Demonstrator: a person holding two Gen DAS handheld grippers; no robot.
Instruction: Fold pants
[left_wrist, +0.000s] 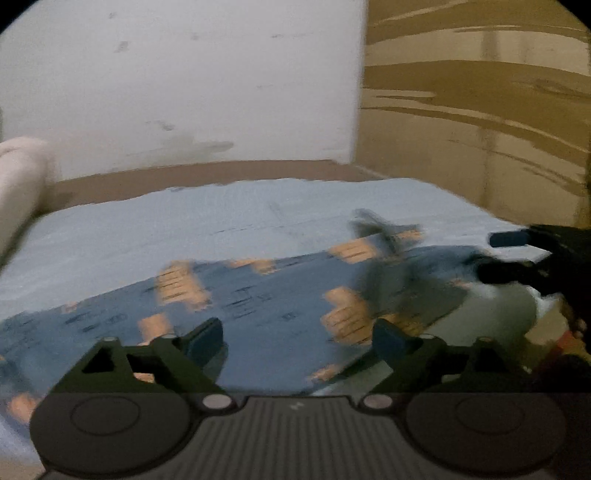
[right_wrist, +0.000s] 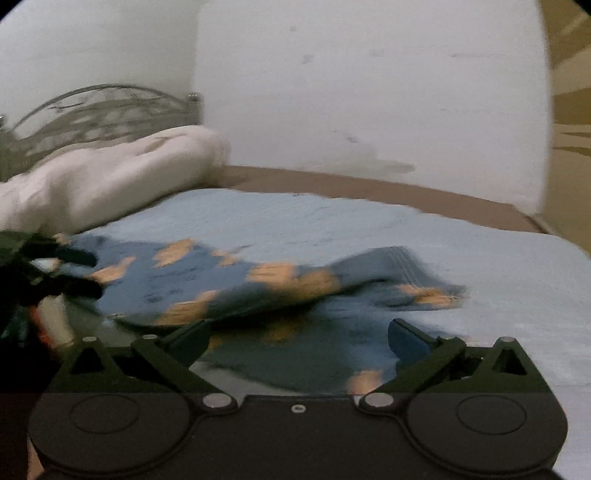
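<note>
On the left, a white pillow (right_wrist: 110, 173) lies at the head of the bed (right_wrist: 480, 266), in front of a curved metal headboard (right_wrist: 99, 107), with the white wall (left_wrist: 184, 81) running along the far side. The left tongs (left_wrist: 297, 341) stand wide open with nothing between the pads, hovering just above the near edge of the pants (left_wrist: 258, 295). The pants, blue with orange patches, lie on the pale blue bedsheet with their long axis running left to right across both views, directly ahead of and below both tools. Toward the right end the cloth is rumpled: a loose flap rises in a fold (right_wrist: 388, 266) instead of lying flat, and motion blur hides its exact edges. The right tongs (right_wrist: 297, 341) are likewise spread wide and empty, poised over that bunched end; in the left wrist view they appear at the far right edge (left_wrist: 517, 254), beside the cloth. Each hand is nearest to its own end of the garment, so a grasp of the near edge at both ends looks like the likely next step, judging from the layout. Nothing stands between tongs and cloth; the pillow is well apart on the left, and a tan patterned surface (left_wrist: 480, 110) stands beyond the bed on the right.
</note>
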